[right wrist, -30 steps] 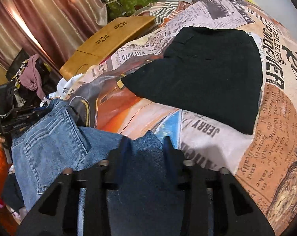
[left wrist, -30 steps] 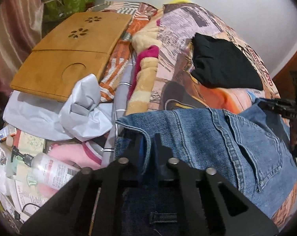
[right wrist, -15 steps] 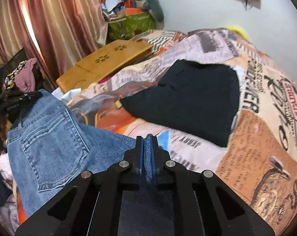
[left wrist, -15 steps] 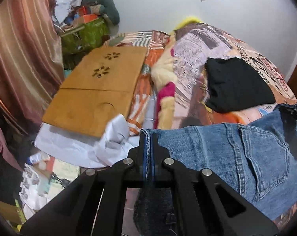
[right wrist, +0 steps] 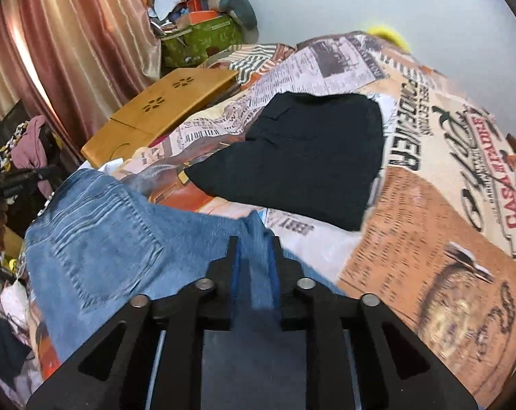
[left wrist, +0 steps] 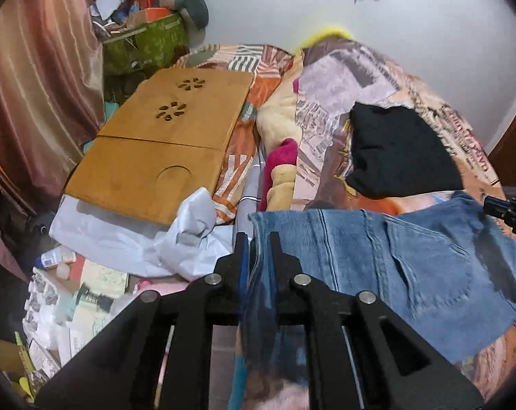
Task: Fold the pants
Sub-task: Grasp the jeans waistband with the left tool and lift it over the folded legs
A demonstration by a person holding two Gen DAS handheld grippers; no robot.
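A pair of blue jeans [left wrist: 394,256] hangs stretched between my two grippers above the near edge of the bed, back pocket facing me. My left gripper [left wrist: 258,239] is shut on the left end of the waistband. My right gripper [right wrist: 253,242] is shut on the other end of the jeans [right wrist: 97,239]. The right gripper's tip shows at the right edge of the left wrist view [left wrist: 507,212]. The lower part of the jeans hangs out of sight.
A folded black garment [right wrist: 299,157] lies on the newspaper-print bedspread [right wrist: 446,205]. A wooden lap table [left wrist: 155,150] lies at the bed's left, with crumpled white paper [left wrist: 189,232], bottles and clutter on the floor. Pink curtains [right wrist: 69,51] hang at the left.
Both grippers closed on the jeans' waistband and lifted it off the bed; the jeans now hang stretched between them, higher than before.
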